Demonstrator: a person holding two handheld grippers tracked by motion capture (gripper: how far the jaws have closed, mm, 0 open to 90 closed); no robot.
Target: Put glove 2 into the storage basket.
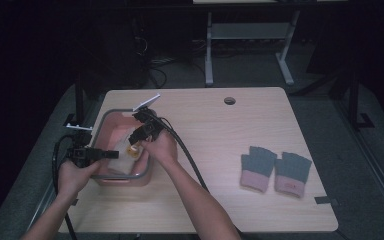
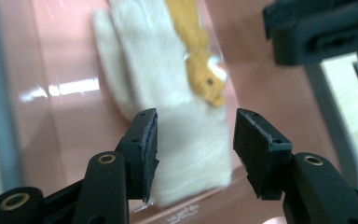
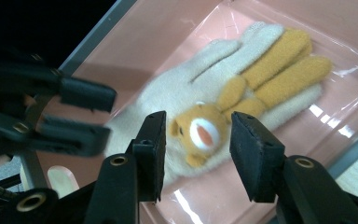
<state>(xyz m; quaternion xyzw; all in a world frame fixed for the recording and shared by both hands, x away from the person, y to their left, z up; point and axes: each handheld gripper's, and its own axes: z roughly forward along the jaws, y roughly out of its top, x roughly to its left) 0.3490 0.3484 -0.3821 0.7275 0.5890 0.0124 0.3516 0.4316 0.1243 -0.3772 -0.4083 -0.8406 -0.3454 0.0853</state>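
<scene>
A cream knit glove [image 2: 177, 88] with yellow fingers and a small bear face [image 3: 200, 130] lies flat in a pink bin [image 1: 111, 113] at the table's left. My left gripper [image 2: 196, 135] hovers over the glove's cuff end, its jaws apart and the pads off the fabric. My right gripper [image 3: 196, 140] stands open just above the bear face, with nothing pressed between its pads. In the high view both grippers reach into the bin, the left gripper [image 1: 111, 154] from the near left and the right gripper [image 1: 134, 140] from the right side. Each gripper view also shows the other gripper close by.
A pair of grey gloves with pink cuffs [image 1: 275, 170] lies flat on the wooden table at the right. The bin has a grey rim [image 3: 93, 32]. A cable hole [image 1: 229, 100] sits near the table's far edge. Black cables trail off both grippers.
</scene>
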